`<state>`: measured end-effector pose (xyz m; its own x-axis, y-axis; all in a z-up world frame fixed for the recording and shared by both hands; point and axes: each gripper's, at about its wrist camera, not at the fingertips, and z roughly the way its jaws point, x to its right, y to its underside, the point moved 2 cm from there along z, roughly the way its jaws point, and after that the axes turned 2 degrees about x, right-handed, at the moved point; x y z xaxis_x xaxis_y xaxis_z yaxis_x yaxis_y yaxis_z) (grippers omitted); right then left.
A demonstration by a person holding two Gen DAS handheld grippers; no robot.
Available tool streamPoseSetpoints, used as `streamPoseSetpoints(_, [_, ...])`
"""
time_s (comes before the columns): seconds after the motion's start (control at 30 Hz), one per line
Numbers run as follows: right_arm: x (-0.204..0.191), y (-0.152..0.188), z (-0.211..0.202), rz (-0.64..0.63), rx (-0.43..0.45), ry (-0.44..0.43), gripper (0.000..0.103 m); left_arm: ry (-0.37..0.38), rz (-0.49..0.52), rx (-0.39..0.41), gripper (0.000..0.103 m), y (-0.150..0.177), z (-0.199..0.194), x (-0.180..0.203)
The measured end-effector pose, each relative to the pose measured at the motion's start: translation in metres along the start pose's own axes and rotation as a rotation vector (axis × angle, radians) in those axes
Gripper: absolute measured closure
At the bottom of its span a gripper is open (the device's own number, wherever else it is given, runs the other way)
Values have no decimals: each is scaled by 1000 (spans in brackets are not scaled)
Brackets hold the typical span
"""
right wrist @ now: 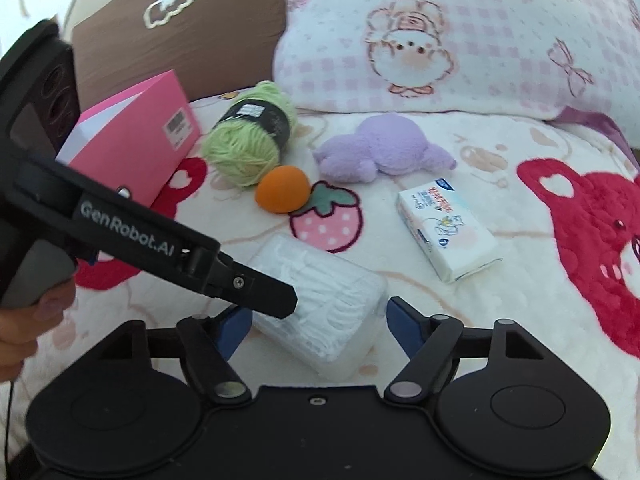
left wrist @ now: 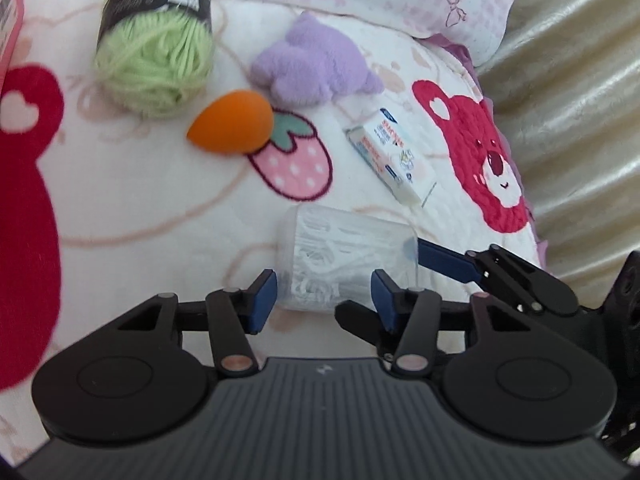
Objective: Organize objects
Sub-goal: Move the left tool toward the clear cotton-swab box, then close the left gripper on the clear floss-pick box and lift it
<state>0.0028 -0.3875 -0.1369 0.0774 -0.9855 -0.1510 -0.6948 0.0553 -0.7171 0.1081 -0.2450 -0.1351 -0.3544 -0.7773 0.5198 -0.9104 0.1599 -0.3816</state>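
A clear plastic box of white floss picks lies on the cartoon blanket, close in front of both grippers. My left gripper has its blue pads against the box's near end and is shut on it. In the right wrist view its black finger rests at the box's left side. My right gripper stands open, one pad on each side of the box and a small gap at the right pad. Its blue finger shows at the box's right end.
Farther back lie a green yarn ball, an orange sponge egg, a purple plush and a tissue pack. A pink box stands at the left. Pillows close off the back. A hand holds the left gripper.
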Motion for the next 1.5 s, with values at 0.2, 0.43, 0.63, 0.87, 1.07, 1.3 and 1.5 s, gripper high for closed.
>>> streamPoseSetpoints(0.2, [2,4,2,-10,5,1,13,-66,-61,49,54,-13,-5,-11])
streamPoseSetpoints(0.43, [4,14,3,56,-17,-46,13,21,-103,59,55,-11,1,-19])
streamPoseSetpoints(0.63, [-1,19,1,76,-29,-56,11,67,-138,41,56,0,3,-13])
streamPoseSetpoints(0.87, [3,18,5,114,-36,-16,6,87,-220,14,57,7,10,-14])
streamPoseSetpoints(1.07, [1,17,13,128,-50,14,4,70,-219,51,54,10,15,-14])
streamPoseSetpoints(1.3, [-3,19,18,109,-38,47,3,67,-215,79,56,14,13,-13])
streamPoseSetpoints(1.5, [-11,21,16,41,-37,78,6,58,-198,80,56,18,10,-10])
